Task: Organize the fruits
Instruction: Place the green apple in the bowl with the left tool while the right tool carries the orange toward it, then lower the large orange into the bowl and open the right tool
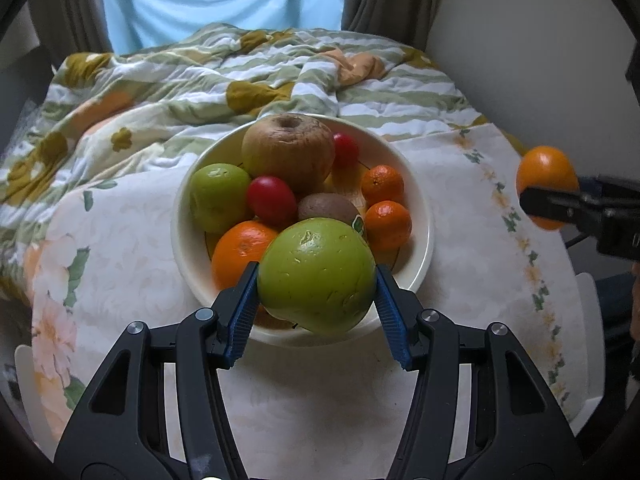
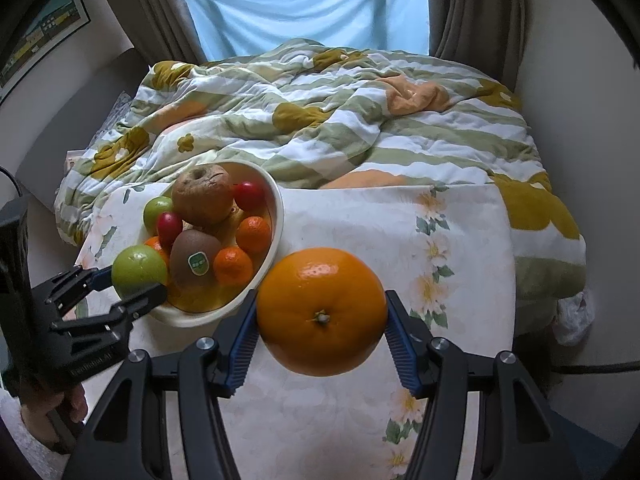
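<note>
A cream bowl (image 1: pixel 416 256) (image 2: pixel 276 216) on the floral tablecloth holds a brown wrinkled apple (image 1: pixel 288 152), a small green apple (image 1: pixel 218 196), two red plums (image 1: pixel 271 200), a kiwi (image 2: pixel 194 258), an orange (image 1: pixel 240 250) and two mandarins (image 1: pixel 387 225). My left gripper (image 1: pixel 316 280) is shut on a green apple (image 1: pixel 316 276) (image 2: pixel 138 270) over the bowl's near rim. My right gripper (image 2: pixel 322 316) is shut on a large orange (image 2: pixel 322 312) (image 1: pixel 546 176), held above the tablecloth to the right of the bowl.
The table (image 2: pixel 360 420) has a white floral cloth. A rumpled green-striped quilt (image 2: pixel 320 120) lies on the bed behind it. Curtains and a blue-covered window (image 2: pixel 304 4) are at the back. Walls close in on both sides.
</note>
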{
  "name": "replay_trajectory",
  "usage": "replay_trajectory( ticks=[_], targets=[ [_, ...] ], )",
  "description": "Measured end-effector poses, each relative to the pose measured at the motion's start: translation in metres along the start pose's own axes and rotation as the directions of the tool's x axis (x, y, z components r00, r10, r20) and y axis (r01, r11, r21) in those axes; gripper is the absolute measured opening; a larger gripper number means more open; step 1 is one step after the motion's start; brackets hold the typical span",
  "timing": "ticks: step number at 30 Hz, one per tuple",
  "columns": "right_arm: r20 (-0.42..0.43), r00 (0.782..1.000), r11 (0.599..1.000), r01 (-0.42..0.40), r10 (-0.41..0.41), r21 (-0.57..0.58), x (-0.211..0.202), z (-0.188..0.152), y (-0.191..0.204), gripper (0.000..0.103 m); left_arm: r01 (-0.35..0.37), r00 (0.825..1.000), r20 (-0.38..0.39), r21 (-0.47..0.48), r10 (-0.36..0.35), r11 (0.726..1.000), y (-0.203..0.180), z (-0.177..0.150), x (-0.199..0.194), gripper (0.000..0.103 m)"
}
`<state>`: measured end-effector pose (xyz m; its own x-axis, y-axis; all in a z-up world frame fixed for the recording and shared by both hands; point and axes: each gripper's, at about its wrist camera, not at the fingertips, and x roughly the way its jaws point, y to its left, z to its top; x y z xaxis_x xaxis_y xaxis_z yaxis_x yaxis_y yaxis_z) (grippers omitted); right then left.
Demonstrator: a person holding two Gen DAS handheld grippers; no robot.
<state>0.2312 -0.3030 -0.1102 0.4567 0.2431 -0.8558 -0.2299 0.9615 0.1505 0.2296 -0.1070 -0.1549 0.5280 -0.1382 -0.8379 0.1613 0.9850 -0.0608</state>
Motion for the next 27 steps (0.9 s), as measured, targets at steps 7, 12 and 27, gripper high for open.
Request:
replay_trajectory(
  ticks=[7, 12, 27],
  targets=[
    [-0.007, 1.000, 1.000, -0.013, 0.013, -0.015, 0.007, 0.008, 0.002, 0.055, -0.032, 0.999, 0.027, 0.037, 0.031, 0.999, -0.005, -0.002, 0.001, 0.066],
    [-0.003, 1.000, 0.999, -0.021, 0.021, -0.032, 0.008, 0.014, 0.009, 0.055, -0.041, 0.998, 0.055, 0.021, 0.040, 0.999, -0.003, -0.004, -0.005, 0.098],
    [0.000, 0.995, 0.986, -0.100, 0.101, -0.131, 0.019, 0.042, 0.050, 0.055, -0.040, 0.994, 0.096, -0.088, 0.049, 0.995, 0.033, 0.001, -0.057, 0.103]
  ],
)
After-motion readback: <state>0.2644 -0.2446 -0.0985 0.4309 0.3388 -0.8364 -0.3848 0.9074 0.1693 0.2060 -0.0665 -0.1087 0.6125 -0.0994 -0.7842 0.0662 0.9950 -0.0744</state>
